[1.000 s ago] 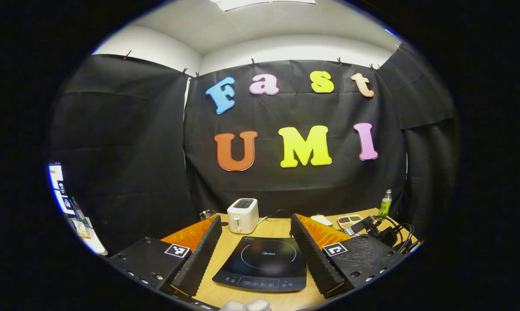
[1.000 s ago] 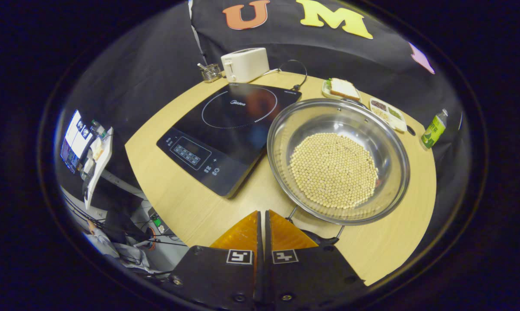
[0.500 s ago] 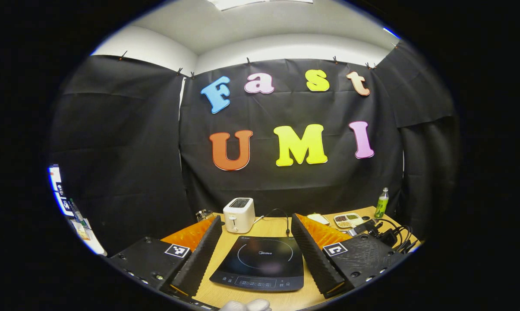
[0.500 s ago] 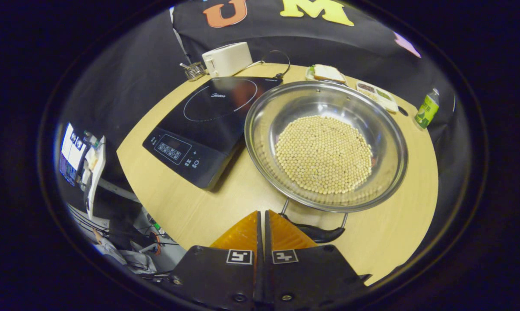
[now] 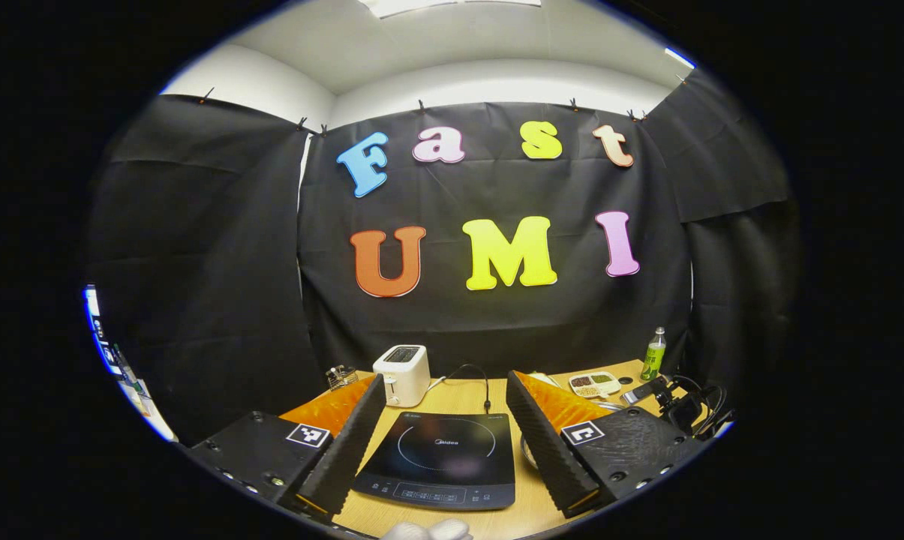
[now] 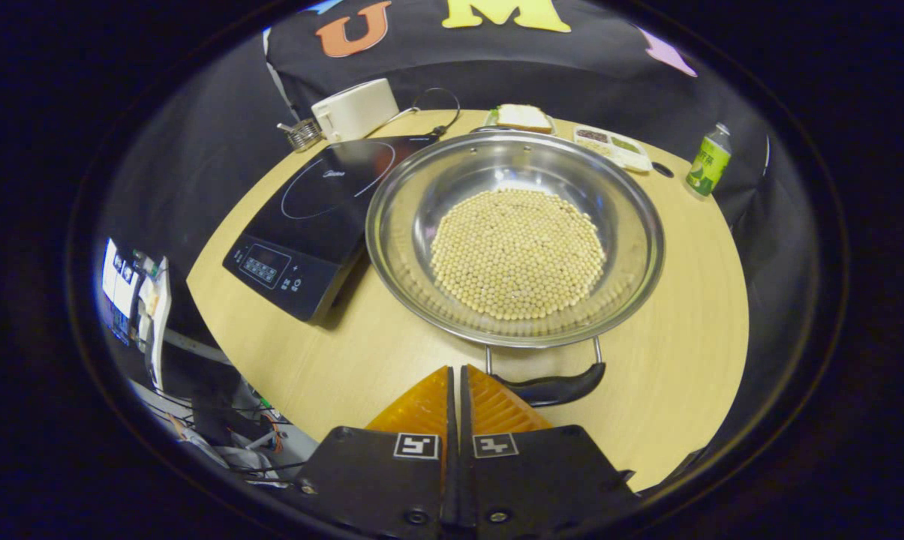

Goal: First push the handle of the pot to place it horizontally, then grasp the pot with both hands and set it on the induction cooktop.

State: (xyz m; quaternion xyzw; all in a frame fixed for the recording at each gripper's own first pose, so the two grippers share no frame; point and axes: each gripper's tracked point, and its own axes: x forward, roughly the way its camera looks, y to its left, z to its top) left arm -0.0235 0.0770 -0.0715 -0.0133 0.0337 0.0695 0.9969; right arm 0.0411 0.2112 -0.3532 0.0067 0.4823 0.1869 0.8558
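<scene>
A wide steel pot [image 6: 513, 236] full of pale beans sits on the round wooden table [image 6: 677, 300], right of the black induction cooktop [image 6: 309, 217]. Its near black handle [image 6: 549, 388] lies just right of my right gripper [image 6: 456, 369], whose fingers are pressed together with nothing between them; whether they touch the handle I cannot tell. In the left gripper view, my left gripper [image 5: 445, 379] stands open above the table, framing the cooktop [image 5: 440, 457]. A sliver of the pot's rim [image 5: 527, 450] peeks out by its right finger.
A white toaster [image 6: 354, 110] and a small wire holder [image 6: 301, 135] stand at the back left. A sandwich plate [image 6: 523, 118], a snack tray [image 6: 613, 144] and a green bottle [image 6: 705, 160] line the back right edge. The other gripper [image 5: 677, 405] with cables shows at far right.
In the right gripper view the pot and its handle have swung leftward, the handle now lying almost square to the gripper. The left gripper has drifted slightly, the cooktop shifting left in its view.
</scene>
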